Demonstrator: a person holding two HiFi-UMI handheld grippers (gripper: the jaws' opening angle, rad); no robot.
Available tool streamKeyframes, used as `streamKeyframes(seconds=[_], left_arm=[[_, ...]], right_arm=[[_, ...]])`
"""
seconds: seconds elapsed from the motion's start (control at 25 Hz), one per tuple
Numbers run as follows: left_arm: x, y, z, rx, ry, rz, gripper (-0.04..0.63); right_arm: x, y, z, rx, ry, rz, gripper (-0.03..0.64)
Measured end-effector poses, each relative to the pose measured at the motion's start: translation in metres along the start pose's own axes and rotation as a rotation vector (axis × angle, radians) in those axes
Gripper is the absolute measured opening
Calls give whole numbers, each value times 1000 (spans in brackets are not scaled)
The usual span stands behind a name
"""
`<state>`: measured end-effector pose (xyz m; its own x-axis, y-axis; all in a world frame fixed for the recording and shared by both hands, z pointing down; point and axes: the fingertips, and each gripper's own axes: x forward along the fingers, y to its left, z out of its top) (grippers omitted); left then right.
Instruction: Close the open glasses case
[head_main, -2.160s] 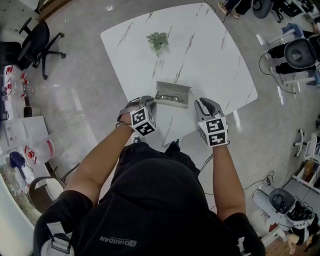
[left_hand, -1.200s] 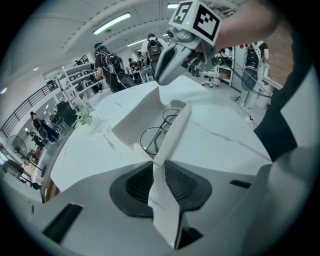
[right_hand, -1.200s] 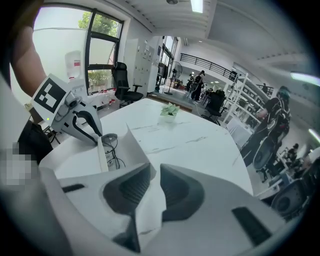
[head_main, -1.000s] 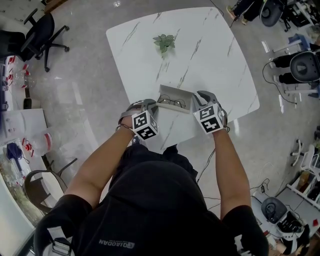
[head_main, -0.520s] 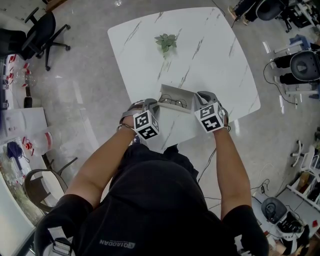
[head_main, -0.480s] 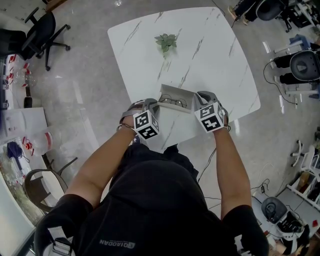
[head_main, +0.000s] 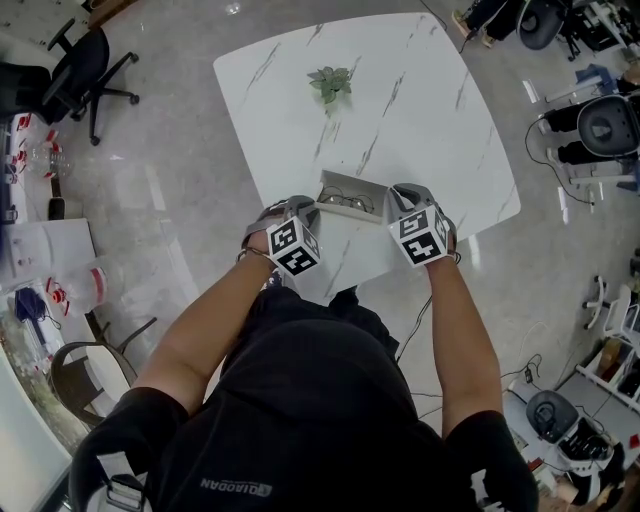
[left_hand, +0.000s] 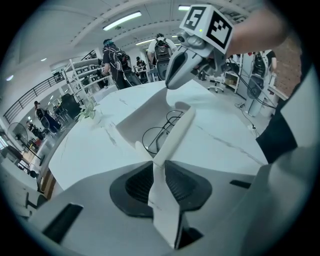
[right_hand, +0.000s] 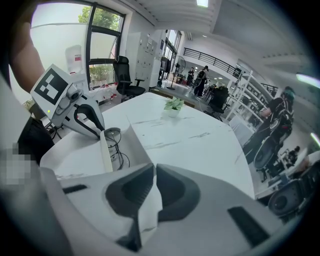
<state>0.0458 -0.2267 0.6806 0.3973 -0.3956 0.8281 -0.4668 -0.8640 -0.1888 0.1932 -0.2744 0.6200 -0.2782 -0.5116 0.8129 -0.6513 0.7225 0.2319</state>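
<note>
White marble table (head_main: 420, 100): it carries a case and a plant; the person stands at its near corner.
Case (head_main: 352, 183): white, open, close to the near corner of the table, between the two grippers.
Lid (left_hand: 177, 132): a thin white panel on the person's side of the tray, raised off the table and tilted, seen edge-on in both gripper views.
Left gripper (left_hand: 160, 167): jaws closed down to the thickness of the panel, dark pads pressed on both faces of the lid's left end.
Right gripper (right_hand: 152, 172): jaws almost together, only a slit between the pads, with the right end of the lid pinched in that slit.
Glasses (head_main: 345, 200): dark thin frame, lying inside the tray just behind the raised lid.
Plant (head_main: 328, 82): small and green, near the far edge of the table, well apart from the case.
Chair (head_main: 75, 75): black office chair on the grey floor (head_main: 150, 200), off the table's left side.
Room: the gripper views show tall windows, shelving and several people standing well beyond the table.
</note>
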Motion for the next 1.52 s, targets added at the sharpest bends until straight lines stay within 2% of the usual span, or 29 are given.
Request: streamKeyframes(seconds=[0.24, 1.52], left_arm=[[0, 3, -1, -29, 0, 3, 75], [2, 1, -6, -55, 1, 17, 61]], right_arm=[[-4, 5, -2, -3, 1, -1, 21], [-18, 46, -22, -36, 4, -19, 23]])
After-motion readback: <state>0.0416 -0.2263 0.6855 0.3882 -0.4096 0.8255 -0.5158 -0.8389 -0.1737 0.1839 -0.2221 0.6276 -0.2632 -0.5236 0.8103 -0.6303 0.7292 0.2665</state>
